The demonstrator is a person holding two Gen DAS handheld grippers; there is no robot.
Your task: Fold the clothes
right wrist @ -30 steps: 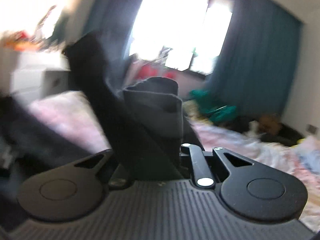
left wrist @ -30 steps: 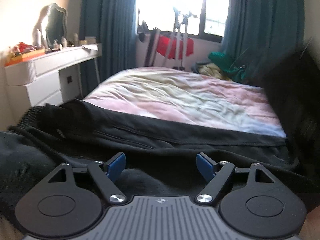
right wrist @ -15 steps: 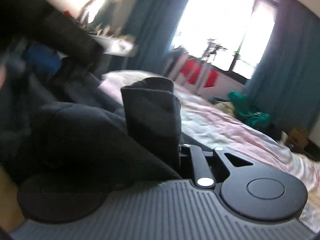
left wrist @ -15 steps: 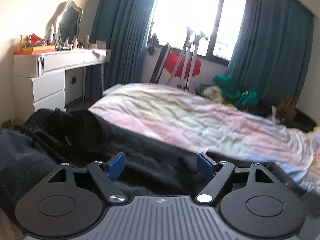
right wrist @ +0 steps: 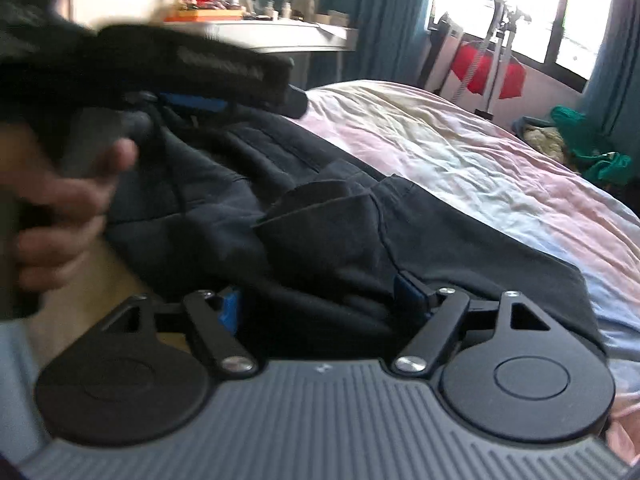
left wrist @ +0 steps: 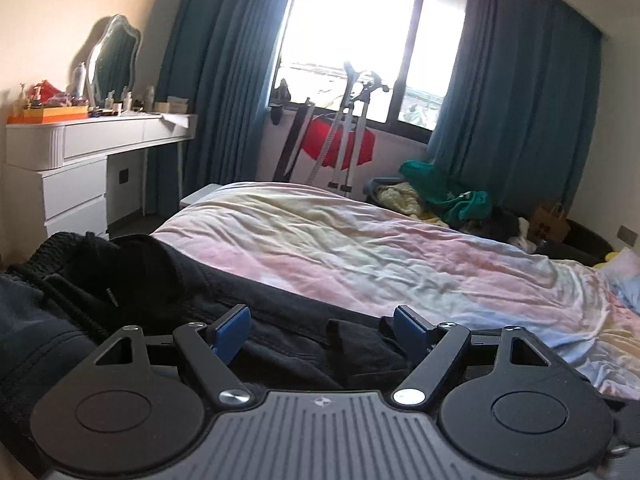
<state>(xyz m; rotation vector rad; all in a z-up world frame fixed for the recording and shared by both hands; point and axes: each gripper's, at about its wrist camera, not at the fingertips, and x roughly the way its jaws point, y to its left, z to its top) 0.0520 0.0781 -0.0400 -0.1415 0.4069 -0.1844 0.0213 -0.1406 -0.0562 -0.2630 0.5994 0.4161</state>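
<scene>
Hovering right gripper [right wrist: 320, 300], apparently over garment [right wrist: 320, 220]

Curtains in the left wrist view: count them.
2. One curtain hangs left of the window, beside the dresser; the other curtain hangs right of it. More may lie outside the frame.

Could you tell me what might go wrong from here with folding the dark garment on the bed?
1. The right gripper has just been opening, and a fold of the dark garment lies between its pads; pulling away could snag it and undo the fold.
2. The garment lies at the edge of the bed, so it might slide off.
3. The left gripper is open above the cloth, holding nothing, so nothing anchors that side.
</scene>
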